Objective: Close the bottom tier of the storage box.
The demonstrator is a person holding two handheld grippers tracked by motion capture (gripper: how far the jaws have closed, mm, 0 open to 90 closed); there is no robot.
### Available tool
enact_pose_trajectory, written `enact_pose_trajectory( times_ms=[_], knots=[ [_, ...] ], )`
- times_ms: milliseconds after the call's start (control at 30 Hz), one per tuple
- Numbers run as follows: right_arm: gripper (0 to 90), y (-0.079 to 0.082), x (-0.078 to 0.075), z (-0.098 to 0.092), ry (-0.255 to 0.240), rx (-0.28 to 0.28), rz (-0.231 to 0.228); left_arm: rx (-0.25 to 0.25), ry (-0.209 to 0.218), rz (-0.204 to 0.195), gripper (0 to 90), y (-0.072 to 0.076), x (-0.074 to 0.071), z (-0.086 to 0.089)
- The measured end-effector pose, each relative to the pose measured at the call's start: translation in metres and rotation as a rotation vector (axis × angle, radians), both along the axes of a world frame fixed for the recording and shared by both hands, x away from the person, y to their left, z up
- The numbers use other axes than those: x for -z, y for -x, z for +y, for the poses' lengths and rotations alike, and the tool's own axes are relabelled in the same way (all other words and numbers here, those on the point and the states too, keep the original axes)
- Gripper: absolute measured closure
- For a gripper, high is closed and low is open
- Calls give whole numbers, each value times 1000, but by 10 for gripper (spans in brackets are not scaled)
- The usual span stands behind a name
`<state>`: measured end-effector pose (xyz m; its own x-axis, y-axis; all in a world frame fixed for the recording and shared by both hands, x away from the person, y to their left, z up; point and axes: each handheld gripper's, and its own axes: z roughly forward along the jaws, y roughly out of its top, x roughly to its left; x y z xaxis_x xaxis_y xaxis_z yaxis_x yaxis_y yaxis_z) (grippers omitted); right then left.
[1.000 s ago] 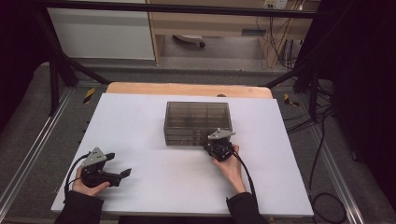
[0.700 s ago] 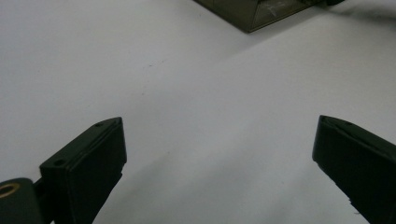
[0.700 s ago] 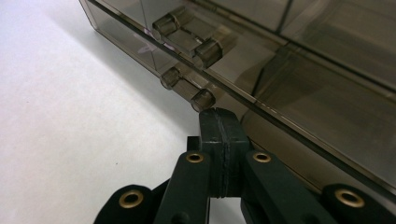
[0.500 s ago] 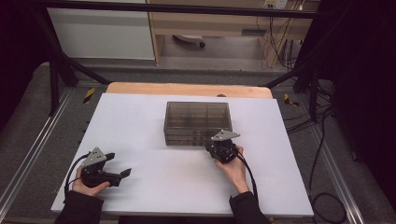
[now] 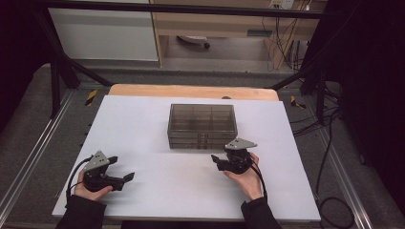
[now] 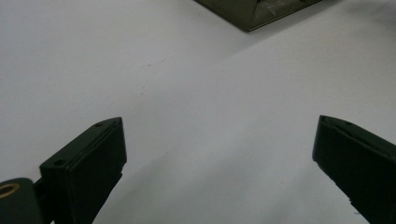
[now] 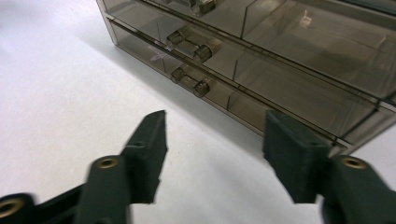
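Smoked plastic drawer box (image 5: 202, 125) sits mid-tabletop (image 5: 143, 119), drawers shut. Right gripper (image 5: 220, 159) at its five o'clock, jaws just opening, spread, nothing between. Left gripper (image 5: 128, 177) at seven o'clock, jaws spread, empty. Box likely light, rigid, slick; best hold: small drawer knobs (image 7: 189, 80).

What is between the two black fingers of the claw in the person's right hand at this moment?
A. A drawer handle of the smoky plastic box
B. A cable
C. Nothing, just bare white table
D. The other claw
C: in the right gripper view the right claw stands open, with only the white table between its fingers, short of the drawer box.
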<state>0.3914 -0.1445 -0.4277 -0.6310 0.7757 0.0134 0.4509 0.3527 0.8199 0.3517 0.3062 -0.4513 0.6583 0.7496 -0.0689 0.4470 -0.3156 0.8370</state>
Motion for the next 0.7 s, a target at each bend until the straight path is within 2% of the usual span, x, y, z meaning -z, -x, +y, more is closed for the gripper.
enact_pose_trajectory(
  times_ms=[100, 267, 700],
  knots=[
    [242, 4, 0, -3, -6, 10, -3, 0, 0, 0, 21, 0, 0, 0],
    [133, 9, 0, -10, -6, 34, 0, -1, 0, -1, 21, 0, 0, 0],
    [40, 21, 6, -35, -42, 43, 26, 0, -2, -1, 21, 0, 0, 0]
  ],
)
